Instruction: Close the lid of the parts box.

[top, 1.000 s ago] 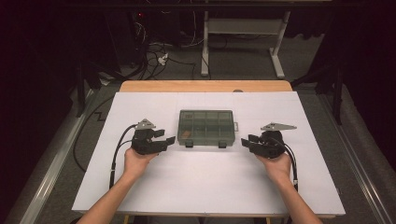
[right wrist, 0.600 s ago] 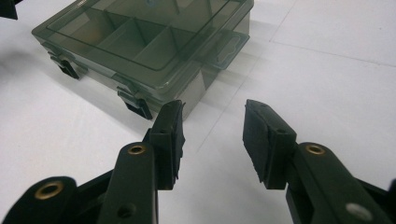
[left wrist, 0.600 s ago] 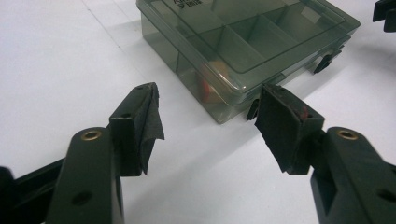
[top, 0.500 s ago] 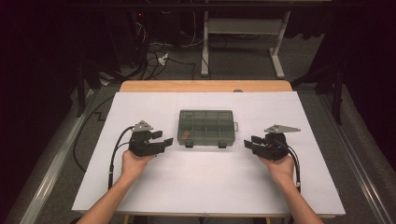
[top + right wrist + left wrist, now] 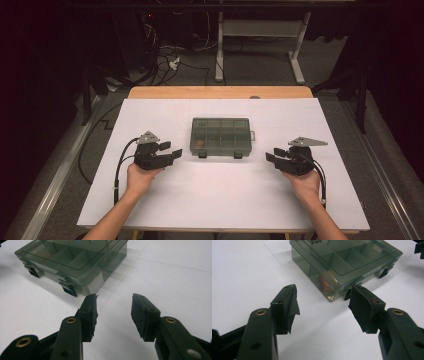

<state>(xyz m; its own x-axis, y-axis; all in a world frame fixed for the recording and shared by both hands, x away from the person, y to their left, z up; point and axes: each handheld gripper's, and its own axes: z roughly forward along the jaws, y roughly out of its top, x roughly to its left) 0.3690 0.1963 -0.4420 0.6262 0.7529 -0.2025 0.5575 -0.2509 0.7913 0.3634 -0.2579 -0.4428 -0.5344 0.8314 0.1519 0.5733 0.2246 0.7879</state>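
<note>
Beside the closed organiser box, both grippers gape empty; left gripper; right gripper.

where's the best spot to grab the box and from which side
Probably by its short ends, one tongs from each side: left tongs and right tongs flank the box, both open. It lies flat with its lid shut, the latches on the near edge, so avoid that edge.

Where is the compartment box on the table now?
In the high view, the compartment box lies mid-table on the white sheet, between the left tongs and right tongs.
</note>
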